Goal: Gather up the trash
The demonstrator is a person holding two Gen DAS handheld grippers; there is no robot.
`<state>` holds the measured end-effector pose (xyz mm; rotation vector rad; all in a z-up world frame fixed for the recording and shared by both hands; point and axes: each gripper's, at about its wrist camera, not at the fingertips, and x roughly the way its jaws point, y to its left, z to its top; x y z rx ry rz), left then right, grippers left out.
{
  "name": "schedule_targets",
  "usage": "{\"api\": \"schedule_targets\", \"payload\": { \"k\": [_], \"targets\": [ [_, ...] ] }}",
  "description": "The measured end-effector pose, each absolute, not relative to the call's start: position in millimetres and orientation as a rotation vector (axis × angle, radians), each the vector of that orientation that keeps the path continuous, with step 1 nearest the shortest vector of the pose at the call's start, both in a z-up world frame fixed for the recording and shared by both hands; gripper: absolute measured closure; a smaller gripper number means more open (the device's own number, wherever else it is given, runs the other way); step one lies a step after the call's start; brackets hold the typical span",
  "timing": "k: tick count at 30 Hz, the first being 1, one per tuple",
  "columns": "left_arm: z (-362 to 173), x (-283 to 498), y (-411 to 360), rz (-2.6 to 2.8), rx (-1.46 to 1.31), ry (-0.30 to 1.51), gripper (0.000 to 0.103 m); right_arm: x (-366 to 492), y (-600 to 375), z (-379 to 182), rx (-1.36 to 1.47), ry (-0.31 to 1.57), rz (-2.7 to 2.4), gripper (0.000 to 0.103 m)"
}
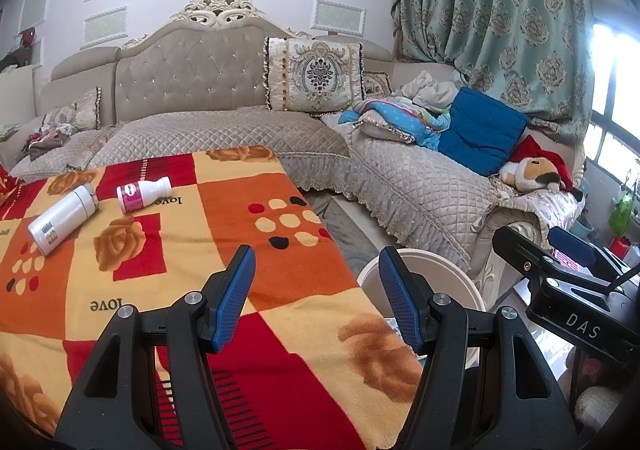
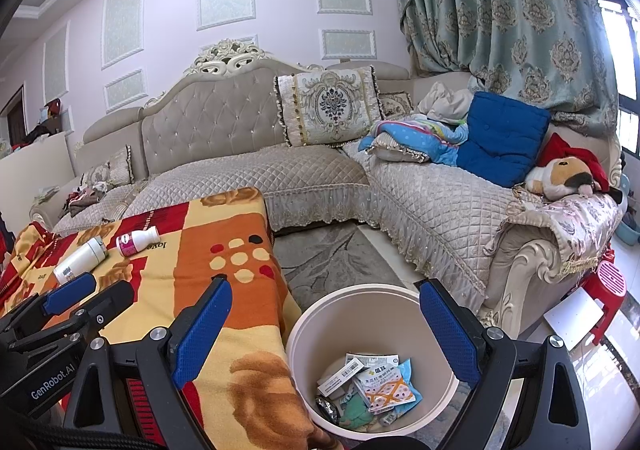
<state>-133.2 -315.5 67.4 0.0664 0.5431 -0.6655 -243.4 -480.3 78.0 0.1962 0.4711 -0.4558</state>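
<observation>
Both bottles [image 1: 144, 193] lying crosswise, far-left of empty, parted left hand-held gripper [image 1: 316, 298]; right hand-held gripper [image 2: 324, 334] parted too, over bin [image 2: 340, 314], farther off

The blanket [image 1: 224, 218] at centre frame was fuzzy, matt cloth. On it, upper left, the white flask [image 1: 62, 219] looked like smooth, glossy metal, perhaps coated, beside the glossy plastic bottle [image 1: 143, 193]. The sofa cover [image 2: 432, 206] was quilted, satiny fabric. The bin [image 2: 344, 314], lower centre, was smooth matt plastic holding shiny paper wrappers [image 2: 380, 386].
</observation>
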Motion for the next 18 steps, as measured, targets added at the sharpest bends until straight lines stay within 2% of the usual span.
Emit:
{"api": "schedule_targets", "payload": {
  "k": [18],
  "targets": [
    [59.6, -134.8, -322.8, -0.668, 0.095, 0.537, 0.04, -236.4, -484.3, 68.7, 0.203, 0.504, -0.458, 0.009]
  ]
}}
